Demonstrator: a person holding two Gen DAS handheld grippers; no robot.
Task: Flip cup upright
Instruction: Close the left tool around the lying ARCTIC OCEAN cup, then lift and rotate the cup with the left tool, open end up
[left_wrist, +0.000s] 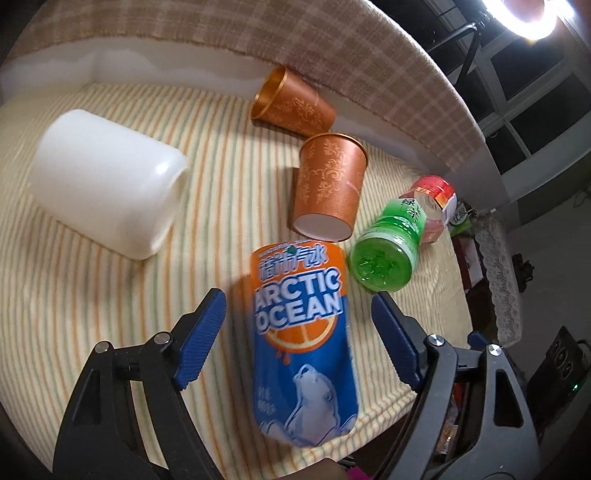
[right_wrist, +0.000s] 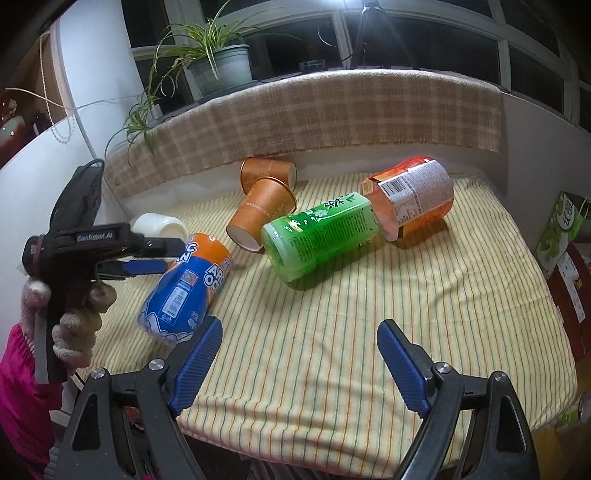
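Note:
Several cups lie on their sides on a striped cloth (right_wrist: 369, 332). A blue and orange "Arctic Ocean" cup (left_wrist: 303, 339) (right_wrist: 184, 288) lies between the open fingers of my left gripper (left_wrist: 299, 314), which is not touching it. A white cup (left_wrist: 107, 184) (right_wrist: 162, 227) lies to the left. Two orange-brown paper cups (left_wrist: 328, 184) (right_wrist: 262, 210) lie further back. A green cup (left_wrist: 384, 254) (right_wrist: 317, 236) and a red-orange cup (left_wrist: 432, 206) (right_wrist: 413, 195) lie to the right. My right gripper (right_wrist: 299, 354) is open and empty over the cloth near the front edge.
A checked cloth (right_wrist: 332, 118) hangs over the ledge behind the table. A potted plant (right_wrist: 218, 66) stands on the sill. Boxes (right_wrist: 565, 251) stand beyond the table's right edge. A ring light (left_wrist: 528, 14) shines at the upper right.

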